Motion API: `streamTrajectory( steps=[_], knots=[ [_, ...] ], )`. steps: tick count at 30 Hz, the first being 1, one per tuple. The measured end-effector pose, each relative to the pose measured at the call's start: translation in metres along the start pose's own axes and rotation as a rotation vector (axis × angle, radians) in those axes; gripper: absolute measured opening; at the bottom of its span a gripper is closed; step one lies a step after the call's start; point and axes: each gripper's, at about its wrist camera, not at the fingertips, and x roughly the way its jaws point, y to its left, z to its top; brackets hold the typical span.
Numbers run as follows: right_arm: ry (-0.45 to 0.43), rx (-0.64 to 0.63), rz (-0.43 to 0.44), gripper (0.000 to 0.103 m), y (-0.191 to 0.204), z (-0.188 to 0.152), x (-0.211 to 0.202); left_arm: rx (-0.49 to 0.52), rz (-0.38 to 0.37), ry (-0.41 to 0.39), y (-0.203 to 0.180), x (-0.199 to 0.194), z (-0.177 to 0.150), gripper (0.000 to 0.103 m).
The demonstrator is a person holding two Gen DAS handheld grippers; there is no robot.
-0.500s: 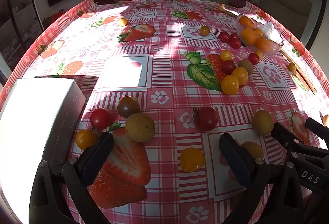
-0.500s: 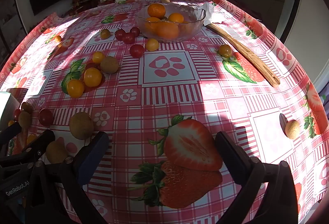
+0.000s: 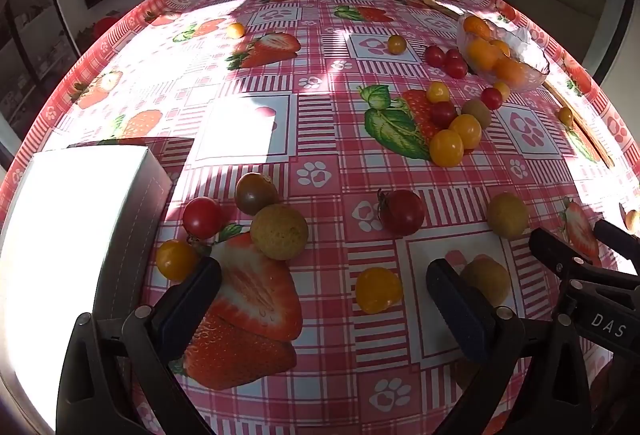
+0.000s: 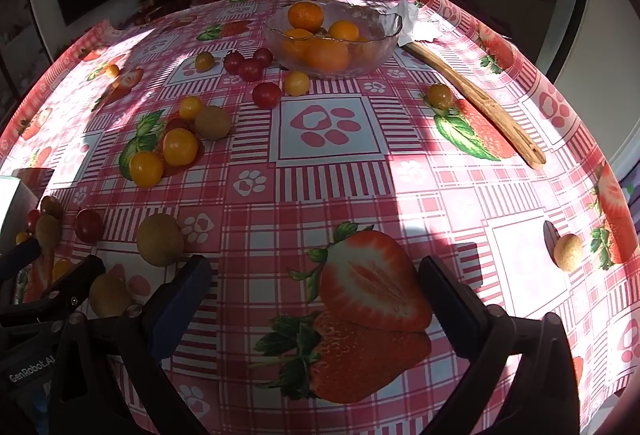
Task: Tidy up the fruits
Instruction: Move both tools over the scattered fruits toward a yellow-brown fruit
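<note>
Two grippers, left gripper (image 3: 320,299) and right gripper (image 4: 316,295), hover wide and empty short of the glass bowl (image 4: 332,35); fruits (image 4: 176,147) lie scattered nearer than it, so sorting looks unstarted, next needing a descent onto one.

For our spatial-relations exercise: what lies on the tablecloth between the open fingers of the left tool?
In the left wrist view, one yellow cherry tomato lies loose between the left tool's open fingers, nearer its right finger; otherwise only printed tablecloth.
</note>
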Motion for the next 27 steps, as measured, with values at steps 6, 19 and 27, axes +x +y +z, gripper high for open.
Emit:
streamTrajectory(
  steps=[6, 19, 27],
  knots=[
    [0.027, 0.061, 0.04, 0.103, -0.014, -0.011, -0.014, 0.004, -0.074, -0.017, 0.008, -0.027, -0.007, 0.103],
    [0.085, 0.05, 0.134, 0.103, -0.008, -0.036, -0.057, 0.039, -0.053, 0.066, 0.016, -0.063, -0.044, 0.103],
    [0.103, 0.037, 0.13, 0.103, -0.006, -0.048, -0.068, 0.052, -0.026, 0.075, 0.012, -0.075, -0.057, 0.103]
  ],
)
